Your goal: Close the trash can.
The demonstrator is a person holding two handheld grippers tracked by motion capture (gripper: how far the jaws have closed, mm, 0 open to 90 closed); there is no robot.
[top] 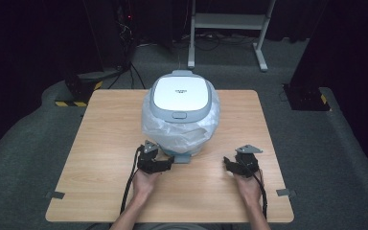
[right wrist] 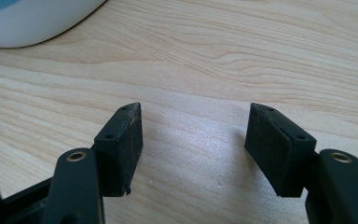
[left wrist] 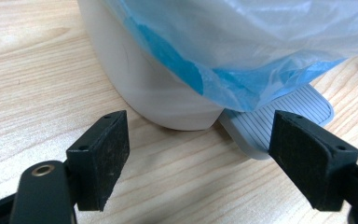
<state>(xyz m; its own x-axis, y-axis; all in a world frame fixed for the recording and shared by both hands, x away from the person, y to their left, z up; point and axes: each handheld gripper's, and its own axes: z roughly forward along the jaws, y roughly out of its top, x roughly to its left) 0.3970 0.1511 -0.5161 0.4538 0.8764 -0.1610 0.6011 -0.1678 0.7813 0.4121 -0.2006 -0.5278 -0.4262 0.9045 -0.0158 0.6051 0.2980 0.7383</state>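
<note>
Plastic liner (left wrist: 242, 42) drapes bin (top: 180, 112); pedal (left wrist: 279, 122) before left gripper (left wrist: 200, 149).

The table (top: 100, 143) is pale wood-grain board, smooth with a soft sheen. At the frame's centre, the bin (top: 182, 112) has a glossy white plastic lid (top: 179, 93) in a matt grey rim; its white body (left wrist: 140, 79) looks like smooth plastic. A thin, crinkled translucent plastic bag (left wrist: 242, 51) drapes over it, bluish at the folds. At its foot, the pedal (left wrist: 279, 121) is matt grey and finely ribbed. The left gripper (left wrist: 198, 149) and right gripper (right wrist: 193, 144) are matt black, with rough, scuffed pads (right wrist: 128, 144). The floor (top: 326, 158) is dull grey carpet
</note>
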